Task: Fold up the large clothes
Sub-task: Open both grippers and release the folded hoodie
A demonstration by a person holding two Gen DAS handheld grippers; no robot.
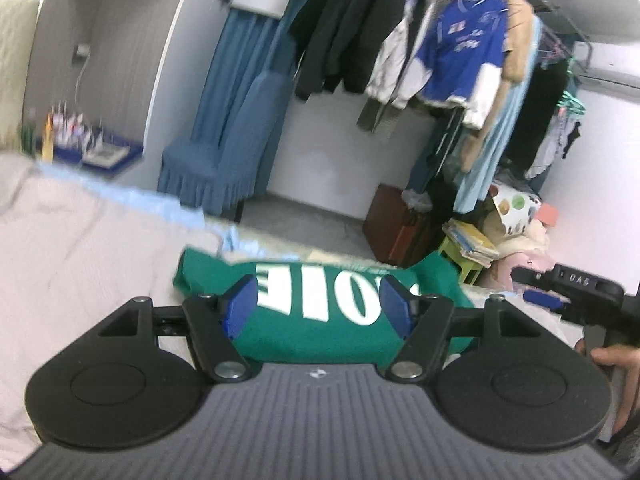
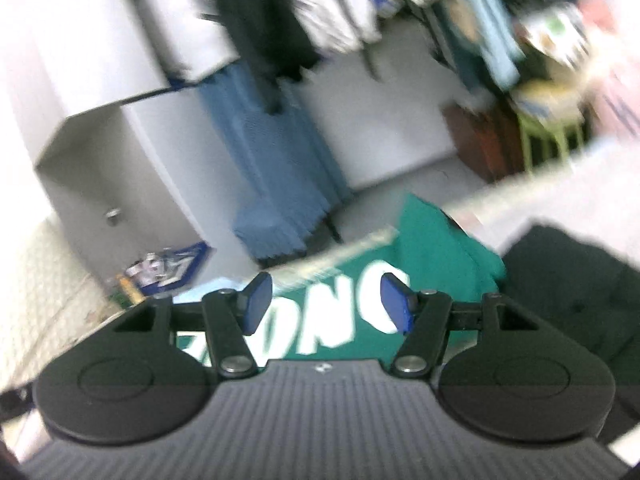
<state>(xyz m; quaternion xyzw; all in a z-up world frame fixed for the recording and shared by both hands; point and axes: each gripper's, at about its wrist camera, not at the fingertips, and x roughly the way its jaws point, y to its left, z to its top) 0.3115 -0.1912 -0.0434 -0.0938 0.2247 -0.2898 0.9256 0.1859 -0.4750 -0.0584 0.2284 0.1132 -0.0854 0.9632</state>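
Both tools are off the cloth. The left tool (image 1: 318,306) has its blue pads spread well apart with nothing between them; the right tool (image 2: 326,304) reads the same, pads wide and empty. In the left wrist view I can also see the right tool's black body at the right edge with the hand (image 1: 612,360) gripping it.

The green garment (image 1: 320,320) lies on the bed (image 1: 80,240), a compact folded bundle with large white lettering on top, close to the bed's far edge. From the right wrist view the green garment (image 2: 432,252) sits beside a dark garment (image 2: 580,292) on its right. That view is smeared, so I cannot make out fine edges.

My judgement: one fold looks finished and the step in hand is the re-approach for the next fold or a tidy-up.

Notes for doing it well:
- Settle both tools until the picture is sharp before committing.
- Pick matching points on the two near corners, so the fold line comes out straight.
- Pinch only the layers meant to move; a thick bundle tempts a grab of everything.
- Keep clear of the dark garment on the right.
- Watch the far edge: dragging the bundle forward could push it off the bed.
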